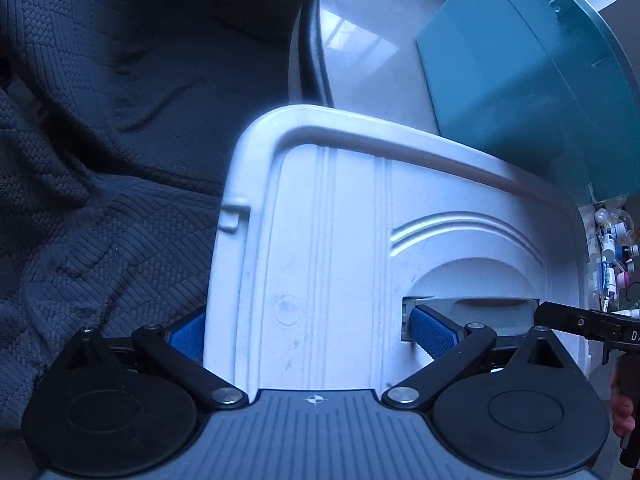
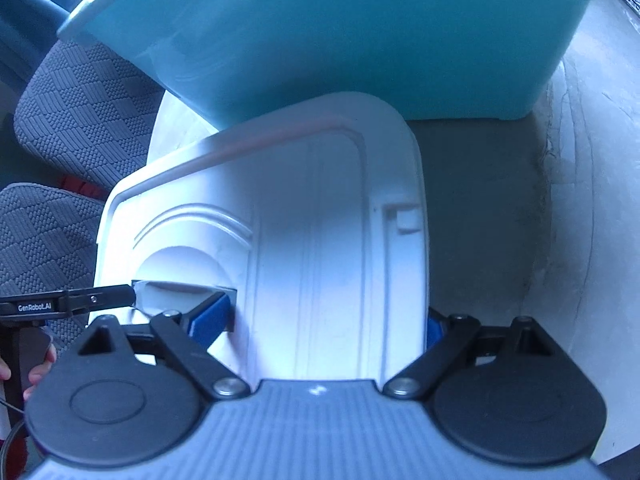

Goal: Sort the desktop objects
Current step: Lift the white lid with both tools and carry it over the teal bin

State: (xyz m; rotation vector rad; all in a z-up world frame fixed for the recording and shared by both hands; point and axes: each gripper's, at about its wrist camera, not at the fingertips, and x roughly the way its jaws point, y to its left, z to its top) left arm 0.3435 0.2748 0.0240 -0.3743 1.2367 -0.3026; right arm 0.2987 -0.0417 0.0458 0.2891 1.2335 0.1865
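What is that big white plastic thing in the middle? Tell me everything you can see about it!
The white lid looks like moulded plastic with rounded corners, a raised rim, straight ribs, curved ridges and a handle slot. It is tilted before the teal bin, over a pale table. The left tool and right tool each grip it, one blue finger in the slot, the other on its side edge.

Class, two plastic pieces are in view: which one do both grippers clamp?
The white lid, gripped by the left gripper and right gripper through its handle slot. The teal bin beyond it is untouched.
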